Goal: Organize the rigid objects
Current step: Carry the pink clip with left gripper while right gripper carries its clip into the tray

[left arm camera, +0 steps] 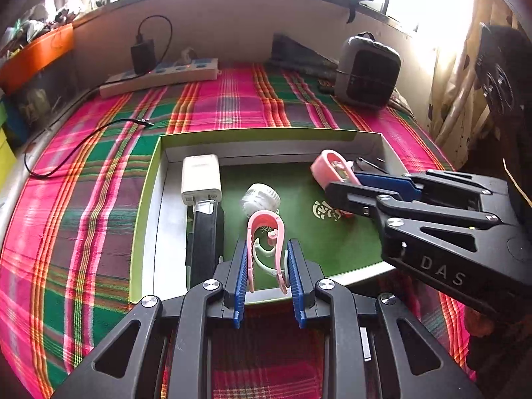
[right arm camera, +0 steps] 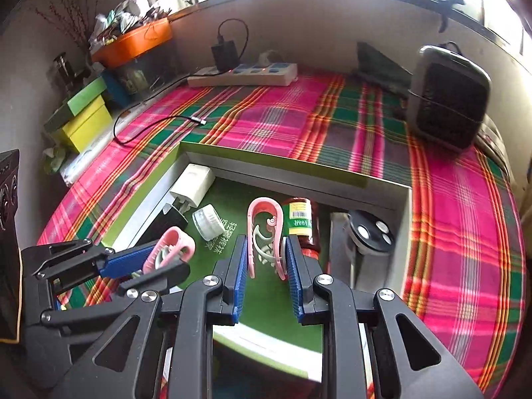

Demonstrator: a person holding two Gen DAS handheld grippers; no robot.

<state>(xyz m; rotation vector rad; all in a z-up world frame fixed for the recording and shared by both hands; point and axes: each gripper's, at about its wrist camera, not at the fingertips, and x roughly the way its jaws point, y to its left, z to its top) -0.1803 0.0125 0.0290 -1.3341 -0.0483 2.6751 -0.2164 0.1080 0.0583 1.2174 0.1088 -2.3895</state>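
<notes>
An open box with a green floor lies on the plaid cloth. My left gripper is shut on a pink U-shaped clip above the box's near edge. My right gripper is shut on a second pink clip over the box's right half. Inside the box are a white charger, a white ribbed cap, a black block, a red bottle and a black-lidded container.
A white power strip with a black adapter lies along the back wall. A grey heater stands at the back right. A loose black cable runs left of the box. An orange tray and a yellow-green box crowd the left side.
</notes>
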